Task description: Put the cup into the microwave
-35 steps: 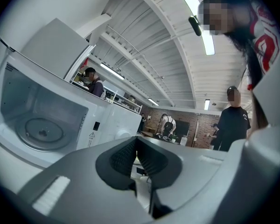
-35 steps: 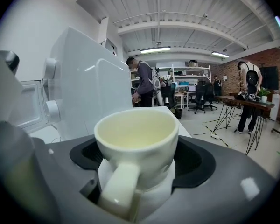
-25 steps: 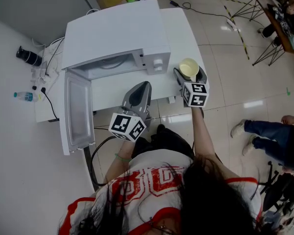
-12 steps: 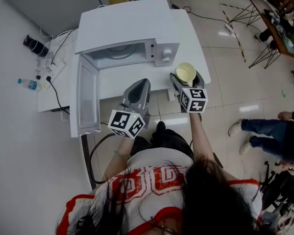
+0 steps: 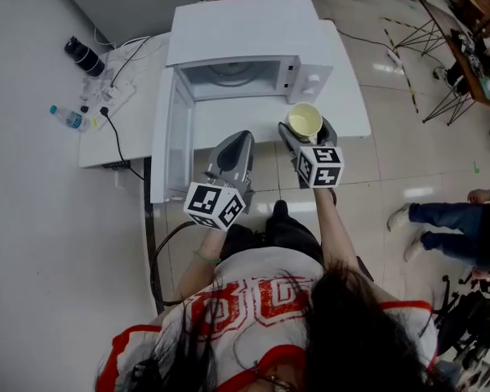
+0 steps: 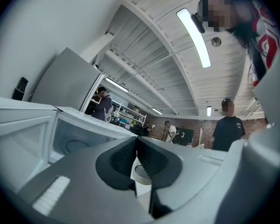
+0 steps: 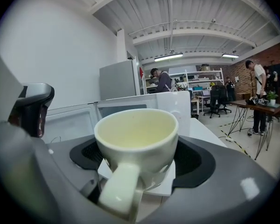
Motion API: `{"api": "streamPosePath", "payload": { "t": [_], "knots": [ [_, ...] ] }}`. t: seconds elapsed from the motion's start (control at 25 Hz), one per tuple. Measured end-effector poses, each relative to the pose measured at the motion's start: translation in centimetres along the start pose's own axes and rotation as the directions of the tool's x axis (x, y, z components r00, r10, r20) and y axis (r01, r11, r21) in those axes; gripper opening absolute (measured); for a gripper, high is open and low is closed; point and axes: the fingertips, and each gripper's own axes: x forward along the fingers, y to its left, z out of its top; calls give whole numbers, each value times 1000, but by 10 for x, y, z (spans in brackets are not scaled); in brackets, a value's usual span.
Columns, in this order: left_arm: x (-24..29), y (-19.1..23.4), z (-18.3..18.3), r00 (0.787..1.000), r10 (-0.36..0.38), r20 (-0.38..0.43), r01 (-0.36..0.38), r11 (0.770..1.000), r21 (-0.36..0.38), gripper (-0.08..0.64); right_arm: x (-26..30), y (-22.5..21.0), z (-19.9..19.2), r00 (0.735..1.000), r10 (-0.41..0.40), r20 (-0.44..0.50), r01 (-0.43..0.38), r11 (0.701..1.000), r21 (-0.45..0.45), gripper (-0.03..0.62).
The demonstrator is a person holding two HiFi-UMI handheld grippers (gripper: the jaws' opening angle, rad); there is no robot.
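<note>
The white table [image 5: 347, 96] is taken up almost wholly by the microwave [image 5: 241, 31], its door [image 5: 168, 141] swung wide to the left and the cavity [image 5: 229, 76] laid bare. The left gripper [image 5: 237, 141] is held before that opening, jaws pressed together at the tips, nothing between them. The right gripper [image 5: 309, 131] is clamped on the cup [image 7: 136, 134], carried upright in front of the control panel, handle turned back toward the person. A sideways swing into the cavity is judged risky: the cup's rim could be knocked on the frame, or the left gripper struck, and the cup tipped out of the grip.
</note>
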Motion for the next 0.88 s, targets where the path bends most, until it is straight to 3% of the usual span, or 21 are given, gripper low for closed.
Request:
{"api": "streamPosePath", "payload": {
  "t": [0.56, 0.88],
  "knots": [
    [-46, 11, 11, 993, -118, -29, 119, 993, 19, -9, 14, 83, 0, 1000, -4, 12, 4, 1000, 5, 445],
    [-48, 14, 9, 994, -109, -26, 109, 994, 17, -9, 33, 98, 2, 999, 44, -6, -44, 999, -21, 445]
  ]
}}
